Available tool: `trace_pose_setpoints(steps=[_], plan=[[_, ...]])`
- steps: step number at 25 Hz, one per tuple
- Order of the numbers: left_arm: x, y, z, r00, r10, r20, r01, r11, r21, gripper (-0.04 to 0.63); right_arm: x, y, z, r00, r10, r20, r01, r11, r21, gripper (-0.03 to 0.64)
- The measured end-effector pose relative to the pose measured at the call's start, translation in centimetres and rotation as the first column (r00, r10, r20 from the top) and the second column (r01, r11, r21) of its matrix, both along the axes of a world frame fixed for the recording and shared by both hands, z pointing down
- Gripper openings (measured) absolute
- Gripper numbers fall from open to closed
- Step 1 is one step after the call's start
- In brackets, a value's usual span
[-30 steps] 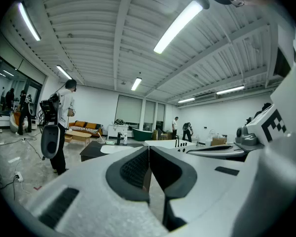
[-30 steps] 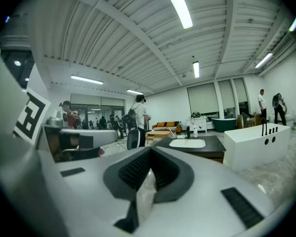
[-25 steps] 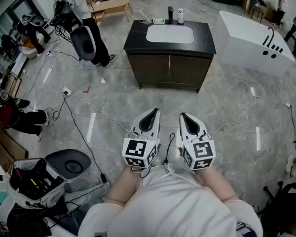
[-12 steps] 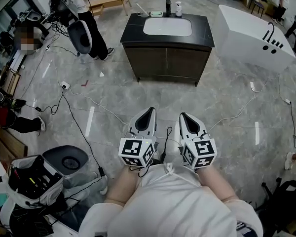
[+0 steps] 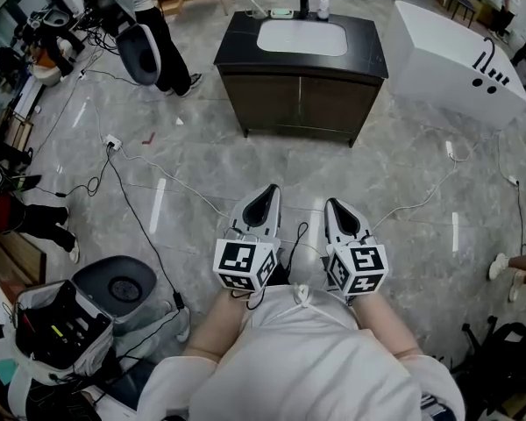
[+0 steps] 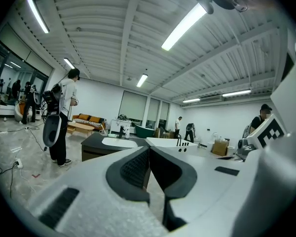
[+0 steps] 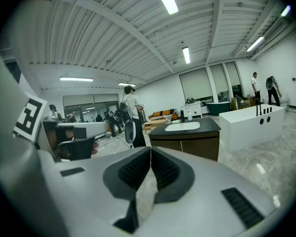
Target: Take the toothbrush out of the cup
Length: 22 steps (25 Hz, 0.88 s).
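We were in a big lab hall w/ a mock bathroom: 1 sink vanity [image 5: 298,105], 1 white tub [image 5: 438,55], cables [image 5: 138,226] on the floor [image 5: 377,178], strip lights [image 6: 185,26] overhead.

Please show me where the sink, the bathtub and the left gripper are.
sink [image 5: 302,37]: head view, middle of the white basin.
bathtub [image 5: 438,64]: head view, its white side wall.
left gripper [image 5: 268,191]: head view, tips of its closed jaws.
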<state>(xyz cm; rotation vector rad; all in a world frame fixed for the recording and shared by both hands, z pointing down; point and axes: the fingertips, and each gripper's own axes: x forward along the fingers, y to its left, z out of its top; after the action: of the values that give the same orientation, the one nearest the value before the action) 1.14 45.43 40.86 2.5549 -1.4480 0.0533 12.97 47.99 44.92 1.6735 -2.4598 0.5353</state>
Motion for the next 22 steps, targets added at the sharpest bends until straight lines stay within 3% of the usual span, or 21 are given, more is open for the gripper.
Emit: trace_pose_setpoints(steps=[7,15,22], plan=[[-2.6,-8.0,0.1,0.998,0.061,-0.009,-0.061,0.998,0.004,0.020,-3.3,-7.5,0.8,0.999,0.042,-0.011,-0.042,0.999,-0.021,0.028],[-8.3,-19.5,-0.2,0.995,0.094,-0.045,-0.095,0.995,-0.015,0.020,-8.2,-18.4,0.5,0.995,0.099,-0.006,-0.100,0.995,-0.029,0.028],[-12.7,-26.4,0.0,0.992,0.109,-0.056,-0.112,0.993,-0.043,0.020,-12.1,-25.0,0.6,0.994,0.112,-0.010,-0.113,0.992,-0.053,0.028]])
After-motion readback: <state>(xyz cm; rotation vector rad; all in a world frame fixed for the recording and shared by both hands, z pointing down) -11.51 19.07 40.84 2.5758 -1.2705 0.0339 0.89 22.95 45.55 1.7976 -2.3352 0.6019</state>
